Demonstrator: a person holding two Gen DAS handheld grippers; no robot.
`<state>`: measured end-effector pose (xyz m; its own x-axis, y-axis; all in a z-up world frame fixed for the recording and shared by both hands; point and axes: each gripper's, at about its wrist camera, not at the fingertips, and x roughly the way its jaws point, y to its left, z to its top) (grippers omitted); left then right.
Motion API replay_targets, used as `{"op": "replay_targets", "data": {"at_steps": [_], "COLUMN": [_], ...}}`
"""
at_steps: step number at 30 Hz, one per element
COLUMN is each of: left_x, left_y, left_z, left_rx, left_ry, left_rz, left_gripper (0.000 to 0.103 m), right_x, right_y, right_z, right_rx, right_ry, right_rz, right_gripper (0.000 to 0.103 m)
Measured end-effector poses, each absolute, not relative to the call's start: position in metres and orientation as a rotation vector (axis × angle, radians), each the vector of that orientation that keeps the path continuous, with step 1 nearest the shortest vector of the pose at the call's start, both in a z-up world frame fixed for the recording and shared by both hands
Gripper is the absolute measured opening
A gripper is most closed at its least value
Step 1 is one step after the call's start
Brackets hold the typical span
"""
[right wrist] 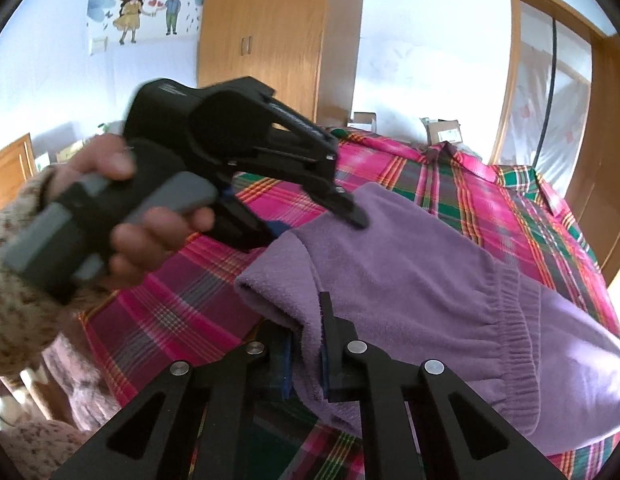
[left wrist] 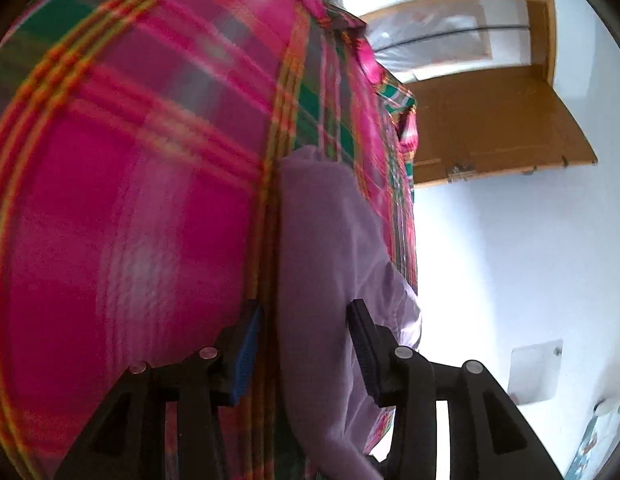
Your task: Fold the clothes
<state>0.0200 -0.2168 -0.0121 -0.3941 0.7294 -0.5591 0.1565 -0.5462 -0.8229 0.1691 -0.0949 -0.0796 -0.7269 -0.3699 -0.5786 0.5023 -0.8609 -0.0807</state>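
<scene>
Purple fleece [right wrist: 409, 280] lies on plaid bed [right wrist: 182, 312]. Right claw [right wrist: 306, 364] clenched on its fold; left claw [left wrist: 306, 344] spread, fleece between fingers.

Both grippers are matte black, with angular arms pinned by round silver screws and blue pads inside the fingers. The left gripper [right wrist: 313, 224] has a grey-panelled handle. The person's sleeve [right wrist: 18, 280] is a beige, speckled knit.
</scene>
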Motion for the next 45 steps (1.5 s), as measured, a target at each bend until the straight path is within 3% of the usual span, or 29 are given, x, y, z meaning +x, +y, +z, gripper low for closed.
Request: {"op": "replay_targets", "data": {"at_steps": [2,9,12,24,45], "left_x": [0.01,-0.005,-0.008,0.011,0.042], "left_y": [-0.215,-0.21,-0.211,-0.255,-0.339], "left_z": [-0.016,-0.013,-0.01,0.008,-0.008], "left_rx": [-1.44,-1.411,-1.392,-1.314,-1.344], "left_ry": [-1.246,-1.246,-1.247,-1.254,-1.296], "left_rz": [1.954,1.965,1.989,2.056,2.163], "left_gripper": [0.044,0.017,0.013,0.012,0.014], "right_x": [0.173,0.18,0.182,0.191,0.192], "right_y": [-0.095,-0.102,-0.108,-0.146,-0.237], "right_z": [-0.078,-0.076,-0.072,-0.061,-0.073], "right_rx": [0.779,0.786,0.785,0.753,0.809], "right_ry": [0.31,0.326,0.341,0.379,0.409], "right_rz": [-2.526,-2.535,-2.533,-2.465,-2.214], "right_gripper": [0.011,0.01,0.01,0.01,0.01]}}
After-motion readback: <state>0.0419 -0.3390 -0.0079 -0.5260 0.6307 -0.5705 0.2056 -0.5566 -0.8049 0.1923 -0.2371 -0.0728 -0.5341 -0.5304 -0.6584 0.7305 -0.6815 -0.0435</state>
